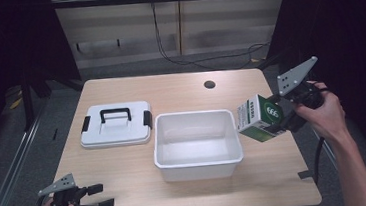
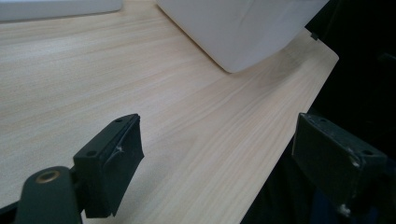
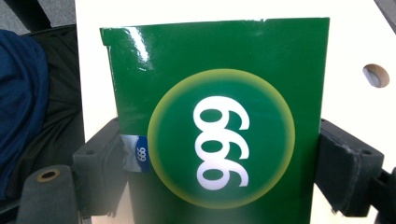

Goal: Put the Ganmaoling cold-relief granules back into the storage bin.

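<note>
A green and white box (image 1: 258, 118) marked "999" hangs in the air just right of the white bin (image 1: 197, 144), clamped by my right gripper (image 1: 285, 112). In the right gripper view the box's green face (image 3: 219, 116) sits between both black jaws, which press on its sides. My left gripper (image 1: 101, 196) rests at the table's front left corner, open, with nothing in it; its view shows both jaws spread wide over bare wood, the bin's corner (image 2: 243, 32) beyond.
A white lid with a black handle (image 1: 116, 124) lies flat left of the bin. A round cable hole (image 1: 209, 84) sits near the table's far edge. The table's right edge is close to my right hand.
</note>
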Demonstrator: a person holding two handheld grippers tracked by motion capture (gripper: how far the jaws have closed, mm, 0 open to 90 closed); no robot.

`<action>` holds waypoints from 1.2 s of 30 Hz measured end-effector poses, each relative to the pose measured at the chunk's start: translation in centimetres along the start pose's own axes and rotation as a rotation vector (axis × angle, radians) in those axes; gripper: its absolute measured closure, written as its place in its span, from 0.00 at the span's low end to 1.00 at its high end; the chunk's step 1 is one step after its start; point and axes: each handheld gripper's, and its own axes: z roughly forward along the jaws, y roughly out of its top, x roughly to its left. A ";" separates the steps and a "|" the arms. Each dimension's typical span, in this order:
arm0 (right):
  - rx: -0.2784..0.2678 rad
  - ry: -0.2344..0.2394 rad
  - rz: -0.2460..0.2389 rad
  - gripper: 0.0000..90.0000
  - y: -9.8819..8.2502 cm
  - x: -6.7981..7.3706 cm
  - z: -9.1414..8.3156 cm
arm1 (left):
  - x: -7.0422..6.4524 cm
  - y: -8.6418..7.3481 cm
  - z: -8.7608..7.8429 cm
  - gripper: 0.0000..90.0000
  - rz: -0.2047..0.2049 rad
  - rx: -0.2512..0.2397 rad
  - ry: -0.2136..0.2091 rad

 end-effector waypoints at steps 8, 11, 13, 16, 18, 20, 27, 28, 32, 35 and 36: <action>0.002 0.017 -0.021 0.17 2.0 0.0 0.4 | 0.0 0.0 0.0 0.18 0.001 0.002 -0.001; 0.007 0.019 -0.033 0.17 3.0 0.0 0.4 | 0.0 0.0 0.1 0.18 0.002 0.003 -0.002; 0.008 0.019 -0.041 0.17 3.4 0.0 0.4 | 0.0 0.0 0.0 0.18 -0.001 0.001 -0.002; 0.015 0.018 -0.049 0.17 4.1 0.1 0.4 | 0.0 0.0 0.0 0.18 0.000 -0.002 0.000; 0.014 0.020 -0.049 0.17 4.3 0.0 0.4 | 0.0 0.0 0.0 0.18 -0.001 -0.001 0.001; 0.016 0.022 -0.052 0.17 4.7 0.0 0.5 | 0.0 0.0 0.0 0.18 0.001 0.000 -0.001; 0.026 0.033 -0.074 0.17 6.1 0.0 0.9 | 0.0 0.0 0.0 0.18 0.000 -0.001 0.000; 0.021 0.036 -0.079 0.17 6.3 0.0 1.0 | 0.0 0.0 0.0 0.18 0.000 -0.001 0.000; 0.029 0.039 -0.086 0.17 6.9 -0.1 1.3 | 0.0 0.0 0.0 0.18 0.001 -0.003 0.001; 0.036 0.042 -0.090 0.17 7.4 -0.1 1.5 | 0.0 0.0 0.0 0.18 0.002 -0.002 0.001; 0.036 0.046 -0.092 0.17 7.5 -0.2 1.6 | 0.0 0.0 0.0 0.18 0.002 -0.002 0.001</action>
